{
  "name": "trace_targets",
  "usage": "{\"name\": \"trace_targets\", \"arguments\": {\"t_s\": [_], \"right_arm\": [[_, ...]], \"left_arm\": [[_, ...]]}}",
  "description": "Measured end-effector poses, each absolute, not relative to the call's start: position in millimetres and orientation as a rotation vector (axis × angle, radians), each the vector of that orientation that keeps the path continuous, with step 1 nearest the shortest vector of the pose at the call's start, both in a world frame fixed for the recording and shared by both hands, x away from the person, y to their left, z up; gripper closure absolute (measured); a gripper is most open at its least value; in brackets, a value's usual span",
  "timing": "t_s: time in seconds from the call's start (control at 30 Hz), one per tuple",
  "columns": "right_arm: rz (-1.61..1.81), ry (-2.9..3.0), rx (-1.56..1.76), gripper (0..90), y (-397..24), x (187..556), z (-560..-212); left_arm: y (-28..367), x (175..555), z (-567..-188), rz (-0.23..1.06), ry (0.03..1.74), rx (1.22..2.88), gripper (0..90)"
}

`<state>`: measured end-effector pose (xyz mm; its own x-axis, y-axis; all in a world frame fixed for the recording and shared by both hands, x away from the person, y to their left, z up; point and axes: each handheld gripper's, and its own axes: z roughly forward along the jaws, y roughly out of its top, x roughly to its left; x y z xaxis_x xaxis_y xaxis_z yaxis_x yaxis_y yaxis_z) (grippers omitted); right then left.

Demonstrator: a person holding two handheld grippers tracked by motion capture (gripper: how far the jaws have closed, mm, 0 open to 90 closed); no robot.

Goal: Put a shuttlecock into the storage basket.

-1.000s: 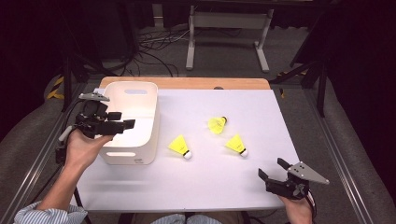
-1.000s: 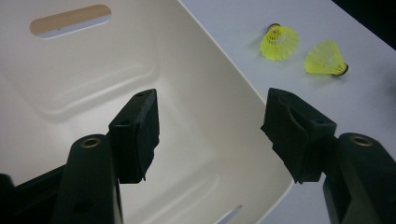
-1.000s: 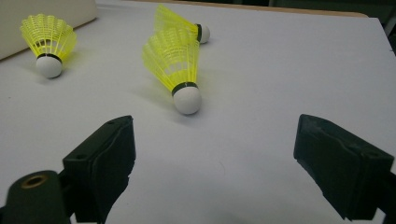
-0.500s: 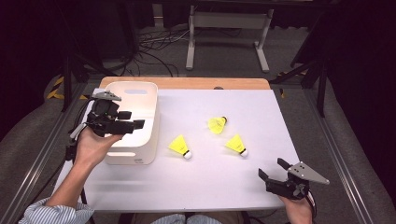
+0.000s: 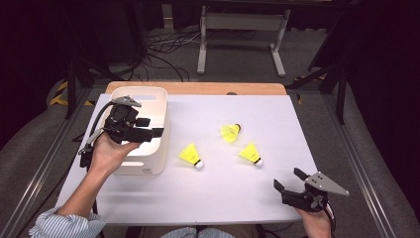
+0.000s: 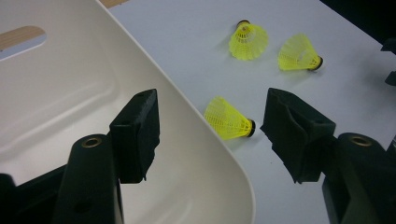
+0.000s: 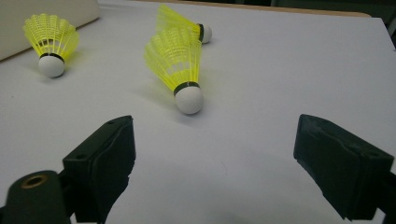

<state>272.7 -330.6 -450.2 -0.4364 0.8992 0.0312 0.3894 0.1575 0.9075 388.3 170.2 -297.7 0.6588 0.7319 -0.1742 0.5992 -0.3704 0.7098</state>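
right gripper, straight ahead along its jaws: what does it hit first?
Probably the nearest yellow shuttlecock, lying cork-first towards the open right gripper with bare white table between them. It sits slightly left of the jaw centreline, so a dead-straight push might graze it.

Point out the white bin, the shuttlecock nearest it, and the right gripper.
white bin [image 5: 159, 130], high view, on its right wall.
nearest shuttlecock [image 5: 190, 154], high view, on its yellow skirt.
right gripper [image 5: 289, 179], high view, midway between its open jaws.

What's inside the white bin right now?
The white bin looks empty where visible. The left gripper hangs over it, jaws open, hiding part of the floor. All three shuttlecocks lie outside.
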Motion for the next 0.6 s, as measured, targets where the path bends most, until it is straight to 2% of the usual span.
{"name": "trace_targets", "arguments": {"t_s": [0.6], "right_arm": [[1.246,1.909,1.224,13.2,-329.1,273.4,-450.7]], "left_arm": [[149.1,393.8,-299.2,0.197,0.967,2.142,36.8]]}}
